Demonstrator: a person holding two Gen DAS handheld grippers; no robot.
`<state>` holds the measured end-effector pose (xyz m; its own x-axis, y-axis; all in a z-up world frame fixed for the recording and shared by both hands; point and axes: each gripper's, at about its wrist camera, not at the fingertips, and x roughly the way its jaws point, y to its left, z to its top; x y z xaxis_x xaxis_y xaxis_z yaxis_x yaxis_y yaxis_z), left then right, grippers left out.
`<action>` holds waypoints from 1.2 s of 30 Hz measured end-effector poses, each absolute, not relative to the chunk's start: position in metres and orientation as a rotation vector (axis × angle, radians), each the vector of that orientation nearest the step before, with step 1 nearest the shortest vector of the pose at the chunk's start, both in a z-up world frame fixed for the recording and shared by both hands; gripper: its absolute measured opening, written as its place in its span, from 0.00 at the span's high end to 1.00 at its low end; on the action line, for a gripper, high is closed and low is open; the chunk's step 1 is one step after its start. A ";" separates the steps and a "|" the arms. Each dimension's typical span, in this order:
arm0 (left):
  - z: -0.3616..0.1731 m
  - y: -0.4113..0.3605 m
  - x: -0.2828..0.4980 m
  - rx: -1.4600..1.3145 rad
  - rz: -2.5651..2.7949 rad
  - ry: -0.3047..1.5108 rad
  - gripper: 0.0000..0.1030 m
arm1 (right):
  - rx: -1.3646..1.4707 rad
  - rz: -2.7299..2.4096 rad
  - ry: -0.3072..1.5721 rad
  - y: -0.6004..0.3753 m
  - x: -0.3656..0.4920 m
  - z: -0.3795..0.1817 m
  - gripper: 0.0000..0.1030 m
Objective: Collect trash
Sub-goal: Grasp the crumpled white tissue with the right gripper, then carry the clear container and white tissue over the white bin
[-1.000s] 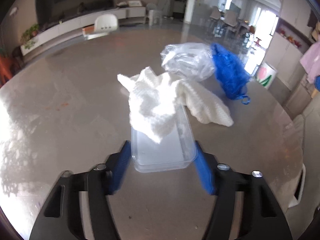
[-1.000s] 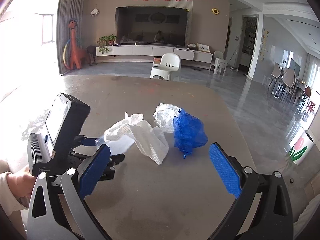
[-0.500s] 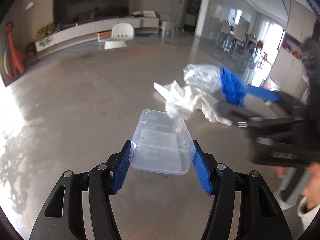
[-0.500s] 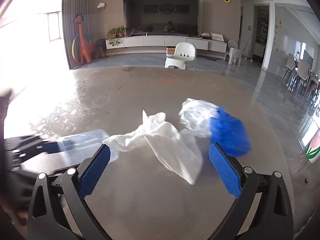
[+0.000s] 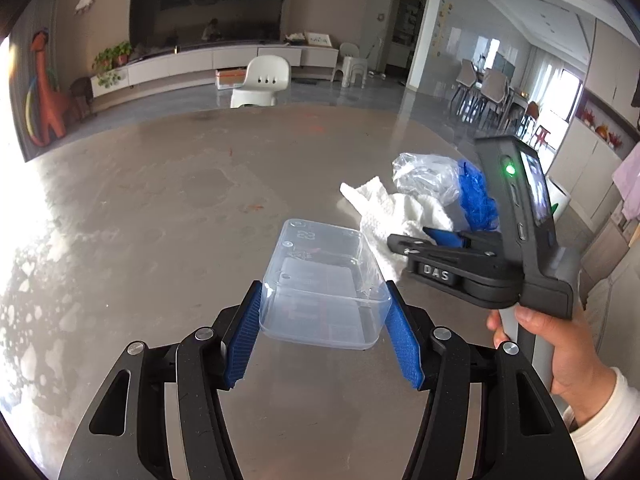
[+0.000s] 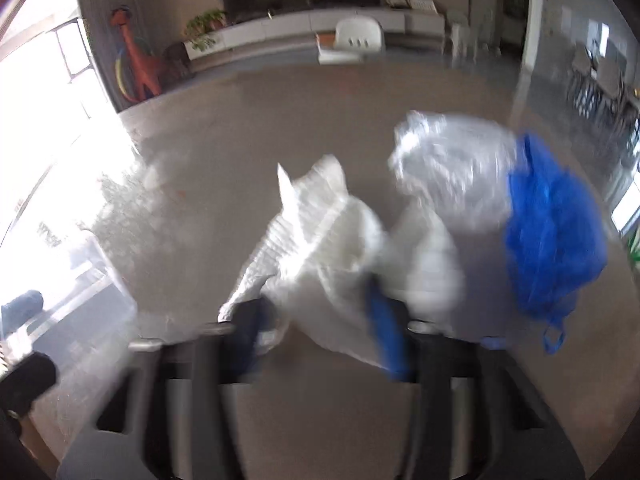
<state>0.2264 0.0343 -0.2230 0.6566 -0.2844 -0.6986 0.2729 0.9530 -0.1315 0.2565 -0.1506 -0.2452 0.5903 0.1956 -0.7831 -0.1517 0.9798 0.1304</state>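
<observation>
clear plastic tub [image 5: 325, 295] sits clamped between the blue pads of the left gripper [image 5: 324, 322], open mouth facing the camera, lifted off the grey table [image 5: 160, 220] and tilted a little, so that side is holding firm. over at three o'clock in the left wrist view comes the right gripper [image 5: 420, 238], carried by a hand [image 5: 552, 344] in a pale sleeve [image 5: 600, 420], its nose pushed into the white paper towel [image 5: 392, 210]. switch to the right wrist view, blurred but readable: the right gripper's blue pads [image 6: 384, 332] have snapped nearly together on a fold of the towel [image 6: 320, 240], pinching it at six o'clock of the heap. just past the towel at one o'clock lies the crumpled clear plastic bag [image 6: 452, 168], touching it, and hard against that at three o'clock the blue mesh bag [image 6: 552, 232], its little loop hanging toward the camera. the trash cluster sits on the table, at two o'clock from the tub in the left view. a white chair [image 5: 260, 84] stands beyond the table's far edge at twelve
</observation>
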 end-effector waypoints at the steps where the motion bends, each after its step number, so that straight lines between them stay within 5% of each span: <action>1: -0.222 0.034 0.224 -0.016 -0.316 0.791 0.44 | 0.080 0.217 0.918 -0.155 0.254 -0.244 0.91; 22: -0.166 -0.068 0.154 0.011 -0.498 0.701 0.43 | 0.117 0.066 0.562 -0.278 0.027 -0.097 0.92; 36: -0.168 -0.218 0.085 0.102 -0.781 0.719 0.43 | 0.154 -0.191 0.510 -0.372 -0.065 -0.105 0.92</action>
